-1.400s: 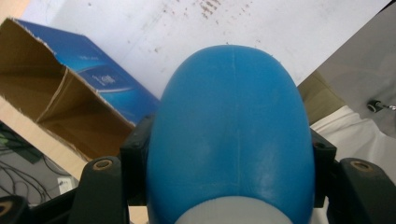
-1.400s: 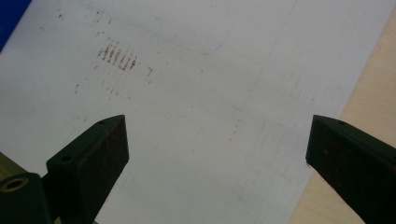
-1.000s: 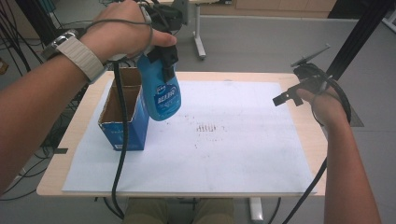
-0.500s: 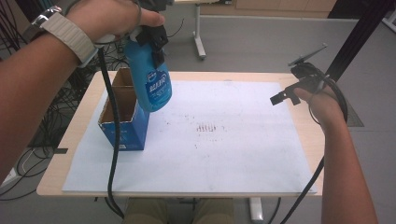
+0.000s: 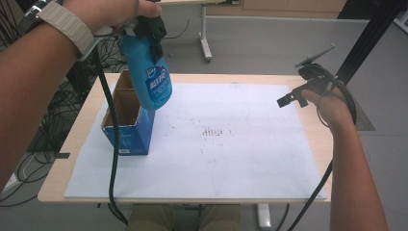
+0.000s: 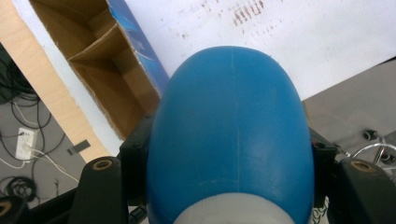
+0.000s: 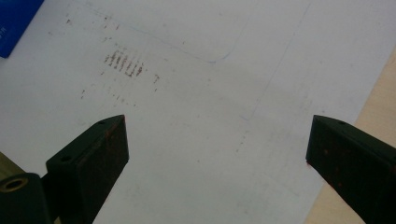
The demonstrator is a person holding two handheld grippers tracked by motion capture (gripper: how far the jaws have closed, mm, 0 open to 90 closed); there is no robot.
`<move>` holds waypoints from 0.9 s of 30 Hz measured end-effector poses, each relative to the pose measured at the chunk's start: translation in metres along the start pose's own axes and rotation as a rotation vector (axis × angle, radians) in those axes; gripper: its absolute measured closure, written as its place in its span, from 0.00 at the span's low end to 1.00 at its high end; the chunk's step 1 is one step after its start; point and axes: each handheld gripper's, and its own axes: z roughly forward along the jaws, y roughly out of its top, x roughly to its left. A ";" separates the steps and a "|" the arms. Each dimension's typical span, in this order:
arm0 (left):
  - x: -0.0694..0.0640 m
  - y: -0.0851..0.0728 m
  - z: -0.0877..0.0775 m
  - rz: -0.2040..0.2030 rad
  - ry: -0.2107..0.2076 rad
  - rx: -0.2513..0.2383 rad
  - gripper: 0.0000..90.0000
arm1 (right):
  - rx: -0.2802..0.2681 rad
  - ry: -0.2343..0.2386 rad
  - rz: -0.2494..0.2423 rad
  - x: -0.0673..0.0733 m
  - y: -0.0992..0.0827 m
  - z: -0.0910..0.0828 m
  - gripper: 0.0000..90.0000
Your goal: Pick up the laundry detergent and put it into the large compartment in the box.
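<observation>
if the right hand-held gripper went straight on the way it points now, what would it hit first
Probably the white sheet covering the table: the right hand-held gripper looks down between its open jaws at bare sheet, near the reddish marks. Nothing stands in between, though depth is hard to judge.

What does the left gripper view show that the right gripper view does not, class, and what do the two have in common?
Left gripper view alone: the blue bottle clamped between the left gripper jaws, with the open cardboard box and its inner divider beyond it. Right gripper view alone: the right gripper with jaws wide apart and nothing between them. Shared: the white sheet with its cluster of brown marks and the wooden table edge.
</observation>
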 end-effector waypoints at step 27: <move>0.045 -0.009 0.000 -0.246 -0.001 -0.015 0.42 | 0.005 0.017 0.001 -0.005 -0.001 0.006 0.06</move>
